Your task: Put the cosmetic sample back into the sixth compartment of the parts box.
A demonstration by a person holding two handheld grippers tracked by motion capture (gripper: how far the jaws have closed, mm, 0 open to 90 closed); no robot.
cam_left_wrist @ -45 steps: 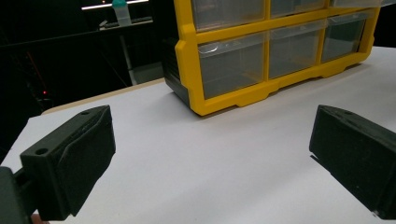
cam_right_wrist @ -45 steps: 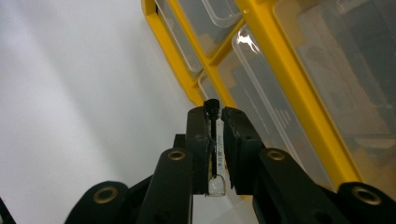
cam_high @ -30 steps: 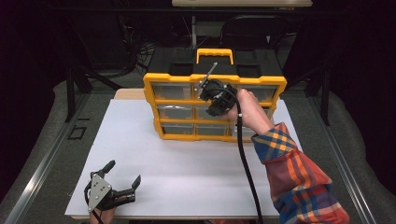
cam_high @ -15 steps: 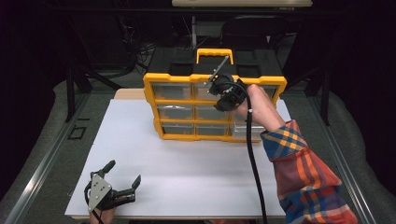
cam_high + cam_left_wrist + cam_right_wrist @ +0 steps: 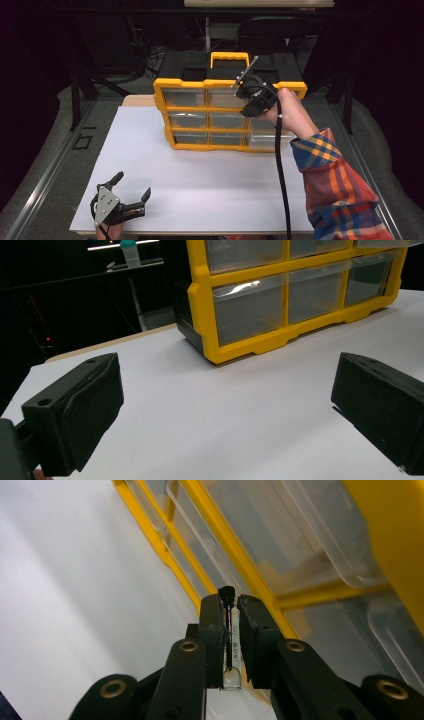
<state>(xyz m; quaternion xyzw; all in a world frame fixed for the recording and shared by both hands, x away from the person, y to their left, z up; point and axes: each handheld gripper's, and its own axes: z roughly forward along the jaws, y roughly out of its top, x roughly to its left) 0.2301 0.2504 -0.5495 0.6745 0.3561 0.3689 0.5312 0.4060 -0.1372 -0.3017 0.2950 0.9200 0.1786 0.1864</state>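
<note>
While the left tongs (image 5: 131, 191) rest low at the near left corner of the white table (image 5: 200, 190), their jaws stand wide apart with nothing between them, and the left gripper view looks across bare white surface toward the lower left corner of the yellow drawer cabinet (image 5: 250, 340). That cabinet (image 5: 165, 115) stands upright toward the far side of the table, a yellow frame with a handle (image 5: 229, 56) on top and three rows of clear plastic drawers (image 5: 187, 120) in its front. The right tongs (image 5: 247, 97) are raised in front of the cabinet's upper right part, held by a hand (image 5: 287, 107) whose forearm wears a plaid sleeve (image 5: 340, 190), with a black cable (image 5: 280, 175) trailing down toward the near edge. In the right gripper view the right tongs (image 5: 233, 640) are closed on a small glass vial (image 5: 231, 672) with a dark cap (image 5: 227, 592); the vial stands lengthwise between the pads, its cap poking out beyond the jaw tips and its clear bottom showing below them. Behind it lie the clear drawer fronts and yellow dividers of the cabinet, close to the tips, though whether the vial touches a drawer cannot be told.
</note>
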